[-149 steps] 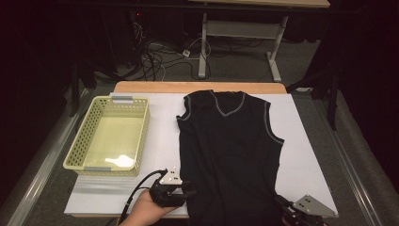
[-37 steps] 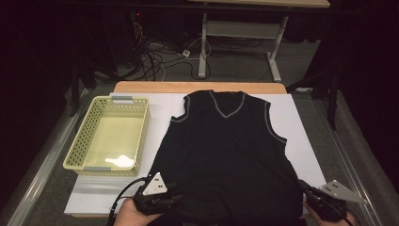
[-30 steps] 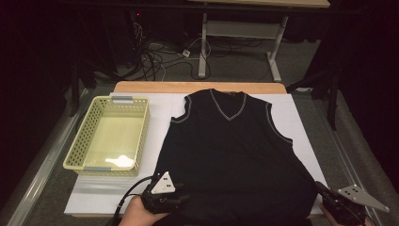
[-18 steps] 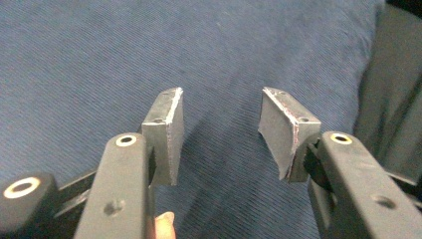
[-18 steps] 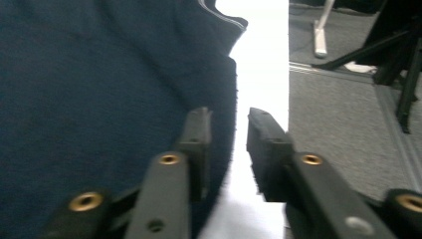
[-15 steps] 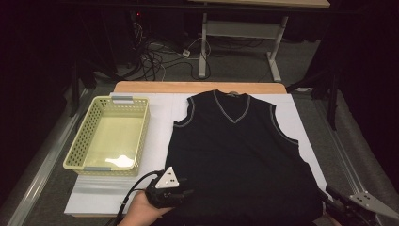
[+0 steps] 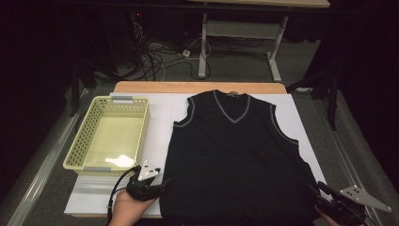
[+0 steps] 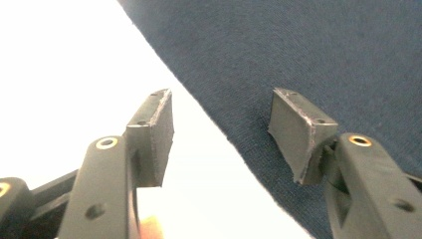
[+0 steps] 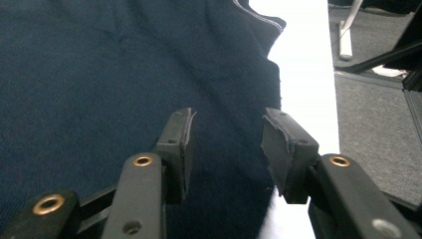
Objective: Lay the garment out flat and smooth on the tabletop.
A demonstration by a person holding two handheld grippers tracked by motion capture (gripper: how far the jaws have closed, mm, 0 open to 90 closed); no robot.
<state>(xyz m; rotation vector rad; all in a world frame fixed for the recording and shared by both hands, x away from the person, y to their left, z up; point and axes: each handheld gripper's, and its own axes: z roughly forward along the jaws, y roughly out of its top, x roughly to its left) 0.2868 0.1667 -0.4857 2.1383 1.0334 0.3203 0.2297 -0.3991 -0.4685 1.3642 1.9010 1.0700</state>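
My left fingers (image 8: 221,137) have just been opening; they stand released astride the vest's (image 7: 237,160) left hem edge, one pad over white worktop (image 7: 160,113), one over knit. My right fingers (image 9: 226,149) have also just been opening, released above the right hem. Vest: dark fine knit, pale-trimmed V-neck, flat mid-worktop. Yellow perforated basket (image 7: 80,146) at left. Dark room, floor cables (image 7: 160,56) beyond.
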